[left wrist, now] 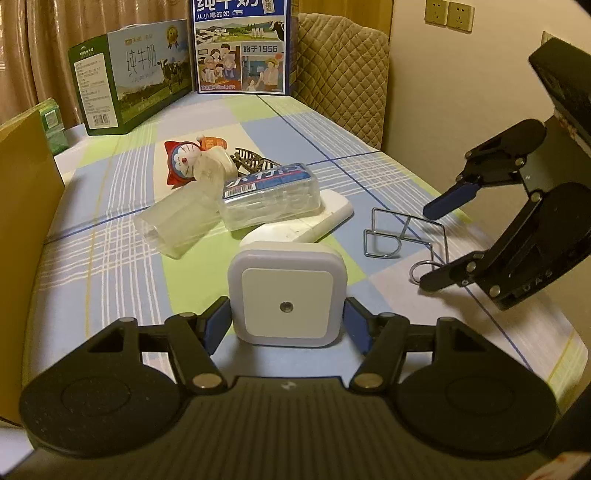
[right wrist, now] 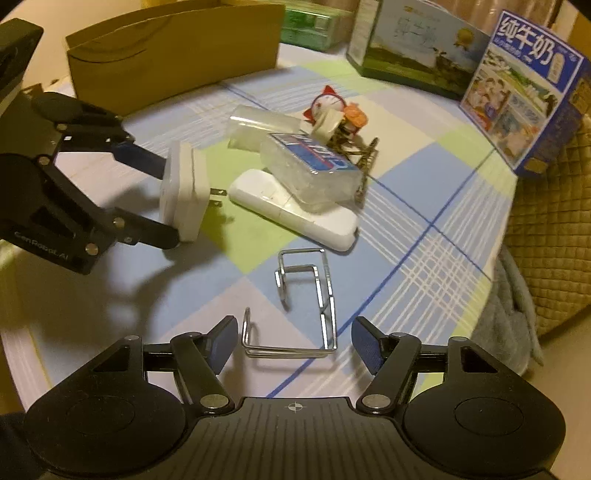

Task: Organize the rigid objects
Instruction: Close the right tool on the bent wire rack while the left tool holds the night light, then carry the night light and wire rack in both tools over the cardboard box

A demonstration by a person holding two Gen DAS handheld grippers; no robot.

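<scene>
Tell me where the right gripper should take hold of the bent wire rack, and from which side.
Grip the near double-wire bar of the wire rack, coming in low from the front edge. That bar lies flat across the open right gripper, squarely between its fingers, while the far loops stand up and offer only thin single wires. It would likely need to drop closer to the tablecloth first.

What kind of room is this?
Probably a home living or dining room: a table with a checked cloth, milk cartons against curtains, and a quilted chair.

A checked tablecloth (left wrist: 332,140) carries a wire rack (right wrist: 306,295), white remote (right wrist: 295,214) and milk cartons (left wrist: 133,77).
</scene>
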